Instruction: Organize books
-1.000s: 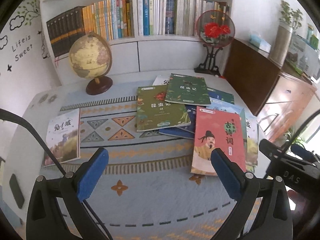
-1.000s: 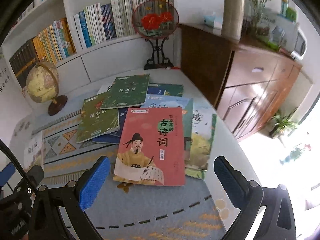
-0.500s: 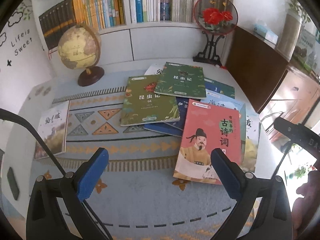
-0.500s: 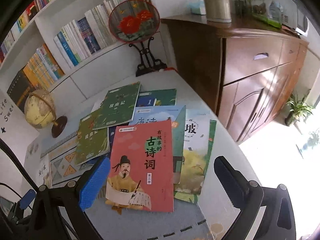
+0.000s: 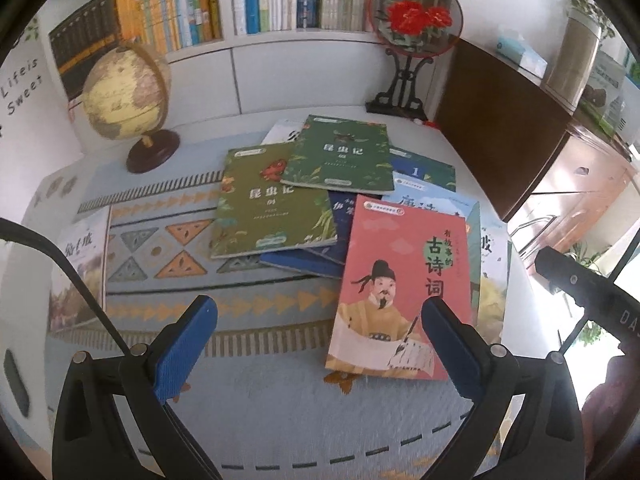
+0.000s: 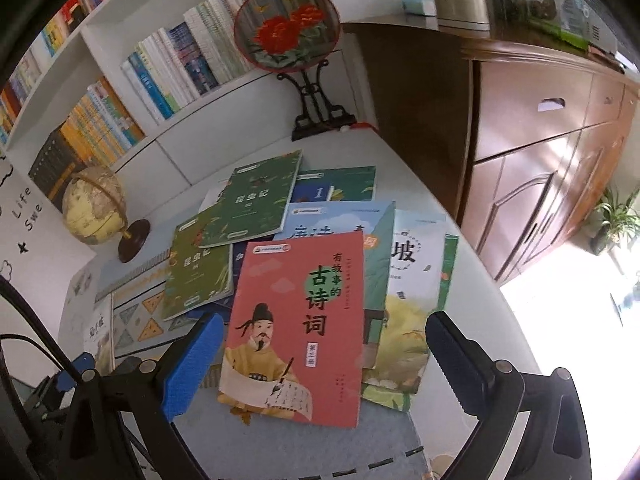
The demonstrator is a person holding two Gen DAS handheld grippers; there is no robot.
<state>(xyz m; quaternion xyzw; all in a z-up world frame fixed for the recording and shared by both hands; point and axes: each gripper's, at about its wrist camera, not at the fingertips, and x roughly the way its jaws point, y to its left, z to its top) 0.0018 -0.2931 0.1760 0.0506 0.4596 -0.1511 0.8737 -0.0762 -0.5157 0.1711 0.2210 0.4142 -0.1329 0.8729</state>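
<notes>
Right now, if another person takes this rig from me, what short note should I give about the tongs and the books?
Left tongs: open, empty, above the mat.
Right tongs: open, empty, over the red book.
Books: loose overlapping pile on the table; red book on top at the near edge, two green books behind it. One white book lies apart at the left edge.
Done: nothing gathered yet.
Left: stack all books; the red one looks like the easiest start.

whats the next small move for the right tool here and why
Probably lower the right tool onto the near edge of the red poetry book. That book lies on top of the scattered pile, nearest, framed between the open jaws, and neither tool holds anything yet.
</notes>
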